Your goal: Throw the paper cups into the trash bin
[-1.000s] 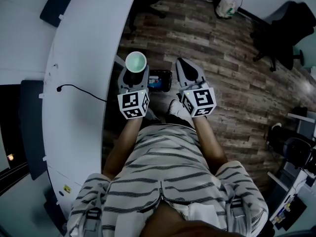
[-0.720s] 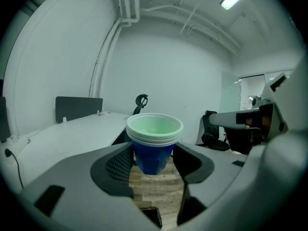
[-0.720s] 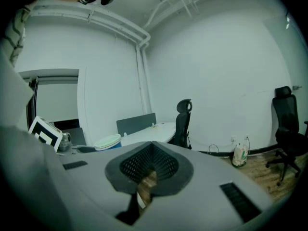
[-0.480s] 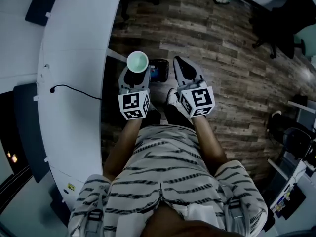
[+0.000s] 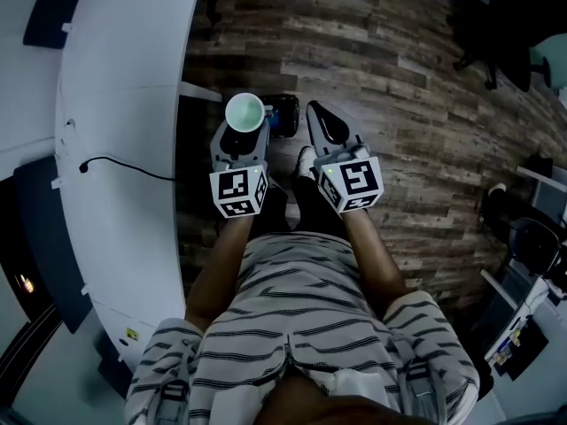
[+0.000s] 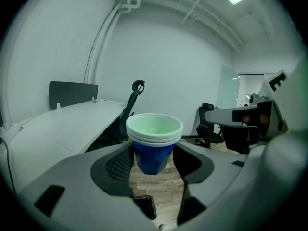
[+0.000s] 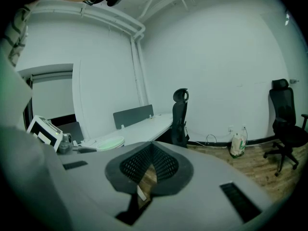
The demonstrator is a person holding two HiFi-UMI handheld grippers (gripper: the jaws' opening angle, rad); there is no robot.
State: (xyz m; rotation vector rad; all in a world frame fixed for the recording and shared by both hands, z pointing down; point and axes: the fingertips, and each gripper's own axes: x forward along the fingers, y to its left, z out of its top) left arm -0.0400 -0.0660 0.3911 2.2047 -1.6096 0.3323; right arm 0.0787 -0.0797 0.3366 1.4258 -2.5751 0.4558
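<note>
I hold the nested paper cups (image 6: pixel 154 136) level, left gripper (image 6: pixel 153 161) clamped round them, right gripper (image 7: pixel 150 166) pinched closed, empty; bin apparently out of frame.

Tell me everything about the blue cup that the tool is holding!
It is really a few paper cups nested together: blue outside, white rims, pale greenish inside, empty. The stack stands upright, mouth up, pinched by its blue sides between the jaws of the left tool, in the air over the wooden floor. Nothing else touches it.
</note>
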